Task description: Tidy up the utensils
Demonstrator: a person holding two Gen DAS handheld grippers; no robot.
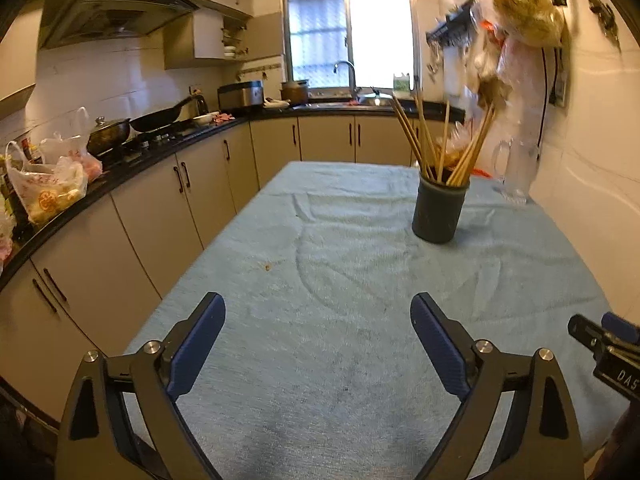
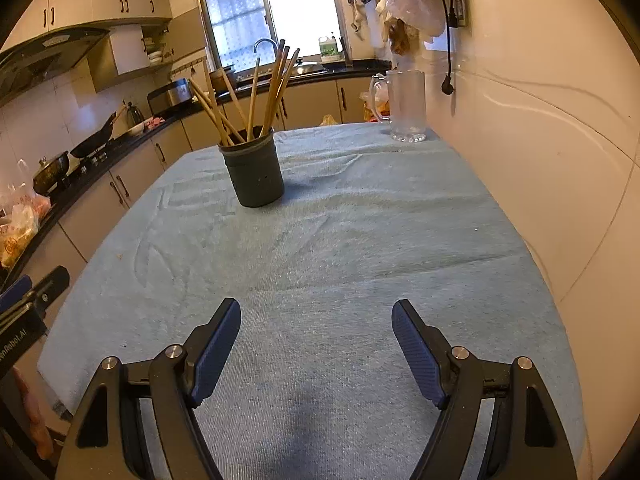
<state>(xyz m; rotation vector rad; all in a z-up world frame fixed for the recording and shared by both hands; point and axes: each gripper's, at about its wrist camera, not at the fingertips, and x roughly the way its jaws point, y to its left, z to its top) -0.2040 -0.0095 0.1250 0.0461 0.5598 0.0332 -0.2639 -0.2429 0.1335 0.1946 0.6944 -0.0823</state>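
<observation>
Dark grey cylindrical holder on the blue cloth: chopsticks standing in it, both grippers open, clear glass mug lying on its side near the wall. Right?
One thing is off: the clear glass mug stands upright near the wall, as the right wrist view shows. The rest holds: wooden chopsticks stand in the dark grey cylindrical holder on the blue cloth, and the left gripper and right gripper are both open.

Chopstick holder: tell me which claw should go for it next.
Right, though only by a little. Both the right claw and the left claw are open and empty. The chopstick holder stands on the right side of the left view but close to centre in the right view.
</observation>
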